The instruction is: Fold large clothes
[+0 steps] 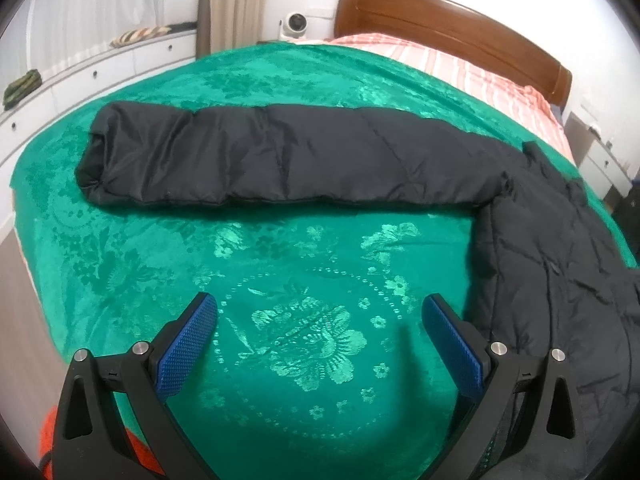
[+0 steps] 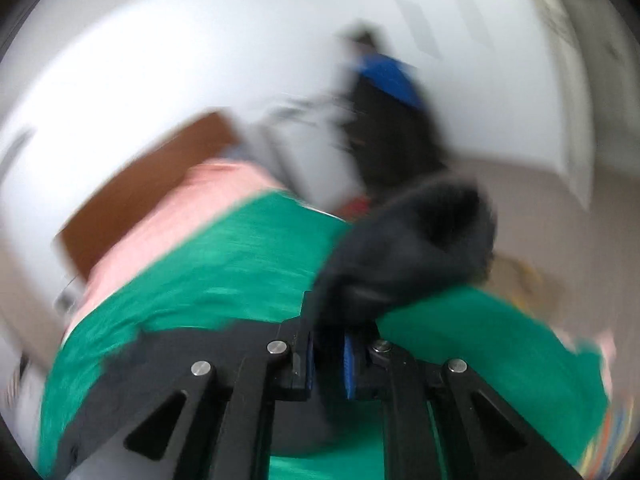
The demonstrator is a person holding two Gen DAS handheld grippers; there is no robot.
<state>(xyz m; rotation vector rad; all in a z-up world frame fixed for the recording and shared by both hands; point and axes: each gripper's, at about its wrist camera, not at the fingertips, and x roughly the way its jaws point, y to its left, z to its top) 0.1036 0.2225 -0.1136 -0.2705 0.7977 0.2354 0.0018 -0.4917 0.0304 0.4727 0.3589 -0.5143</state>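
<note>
A black padded jacket (image 1: 288, 160) lies on the green bedspread (image 1: 304, 264), one sleeve stretched across the bed to the left and its body running down the right side. My left gripper (image 1: 320, 312) hovers open above bare bedspread in front of the sleeve, its blue pads (image 1: 188, 344) wide apart and holding nothing. In the blurred right wrist view my right gripper (image 2: 328, 344) is shut on a bunch of the black jacket (image 2: 400, 252), which rises in a lump just beyond the fingers.
A wooden headboard (image 1: 440, 20) and pink striped bedding (image 1: 460, 64) lie at the far end of the bed. White drawers (image 1: 92, 76) line the left wall. A small white device (image 1: 295, 26) sits by the headboard. Something orange (image 1: 48, 436) shows at the lower left.
</note>
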